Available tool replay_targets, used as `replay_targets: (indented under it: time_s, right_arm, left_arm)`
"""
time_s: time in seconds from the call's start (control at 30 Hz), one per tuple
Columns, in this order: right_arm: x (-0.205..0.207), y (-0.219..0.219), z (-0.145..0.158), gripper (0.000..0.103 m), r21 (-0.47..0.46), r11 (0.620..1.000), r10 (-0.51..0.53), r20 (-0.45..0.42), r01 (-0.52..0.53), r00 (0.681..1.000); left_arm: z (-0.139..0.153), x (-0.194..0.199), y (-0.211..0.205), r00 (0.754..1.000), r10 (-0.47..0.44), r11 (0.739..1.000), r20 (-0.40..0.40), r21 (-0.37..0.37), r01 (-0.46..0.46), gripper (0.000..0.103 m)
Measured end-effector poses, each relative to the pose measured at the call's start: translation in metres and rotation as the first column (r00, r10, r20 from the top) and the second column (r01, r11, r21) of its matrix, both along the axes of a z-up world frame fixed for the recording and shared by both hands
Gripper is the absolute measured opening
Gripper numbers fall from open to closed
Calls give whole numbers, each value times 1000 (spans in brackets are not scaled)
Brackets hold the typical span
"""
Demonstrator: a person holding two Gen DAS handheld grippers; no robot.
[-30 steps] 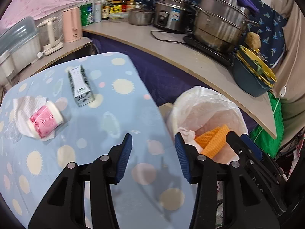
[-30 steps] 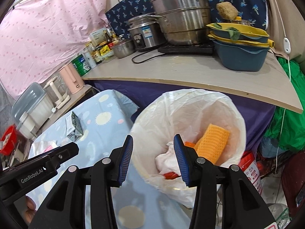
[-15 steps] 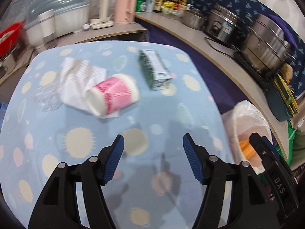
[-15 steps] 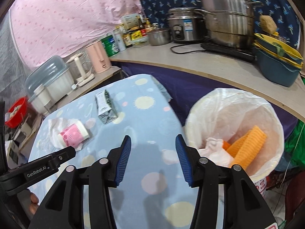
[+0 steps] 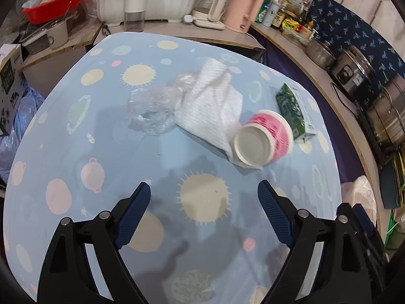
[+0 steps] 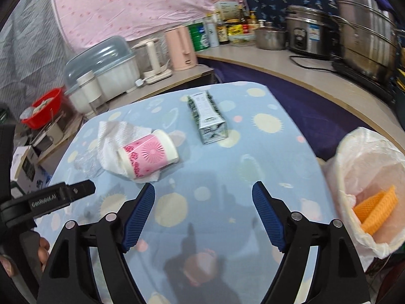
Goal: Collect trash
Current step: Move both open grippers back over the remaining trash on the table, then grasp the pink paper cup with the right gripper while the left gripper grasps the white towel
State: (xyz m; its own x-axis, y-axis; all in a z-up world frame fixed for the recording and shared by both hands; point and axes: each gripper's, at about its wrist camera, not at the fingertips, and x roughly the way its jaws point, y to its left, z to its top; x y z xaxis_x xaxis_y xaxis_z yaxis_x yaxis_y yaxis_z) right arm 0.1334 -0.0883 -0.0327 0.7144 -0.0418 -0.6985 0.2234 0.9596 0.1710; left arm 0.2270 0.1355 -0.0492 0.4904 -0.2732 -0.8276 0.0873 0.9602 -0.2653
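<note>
Judging from how things lie, the collecting is partly done: the bin bag (image 6: 367,167) at the right edge of the counter (image 6: 253,167) already holds an orange mesh piece (image 6: 377,210) and something pale beside it, while four pieces of trash remain on the blue patterned cloth. The pink-and-white cup (image 5: 265,139) lies on its side on top of a crumpled white paper towel (image 5: 210,106); a wad of clear plastic wrap (image 5: 154,109) sits touching the towel's far side, and a green carton (image 5: 293,111) lies just beside the cup, toward the bin side. Both tools hover over bare cloth short of this cluster. The left gripper (image 5: 203,215) has its jaws opening, wide apart with nothing between them, and faces the cup and towel. The right gripper (image 6: 202,215) is likewise opening and empty, with the carton (image 6: 207,116) ahead of it and the cup (image 6: 149,157) off to its left. What remains, as I read it, is to pick up each of the four pieces and drop them into the bag; none is yet grasped.
</note>
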Motion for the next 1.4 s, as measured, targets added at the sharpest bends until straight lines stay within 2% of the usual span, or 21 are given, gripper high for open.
replay_targets:
  time_s: [0.3,0.73,0.77,0.97,1.03,1.1,1.4]
  right_arm:
    - [53,28,-19,84,20,988,154,-18,-153,988]
    - [102,31,-43,84,41,971,237,-34,-236,971]
    - [105,29,-44,84,44,971,238,-36,-236,971]
    - [114,22,-51,85,80,967,245,-36,-241,969]
    - [117,22,-52,85,73,966,252,-36,-249,967]
    - [120,21,-53,85,73,965,253,-37,-250,967]
    - [133,23,-53,85,71,963,264,-35,-261,964]
  left_arm:
    - [-11,38,7,999,22,999,-41,-33,-24,85]
    - [-43,96,-15,986,0,987,-165,-159,-26,83]
    - [-44,97,-16,986,-2,986,-168,-165,-26,81]
    - [-45,106,-23,984,-48,980,-172,-197,13,50]
    - [-47,106,-24,982,-68,978,-179,-208,30,25]
    - [-49,107,-25,979,-86,976,-187,-212,46,12]
    - [-50,106,-29,976,-103,980,-191,-187,67,8]
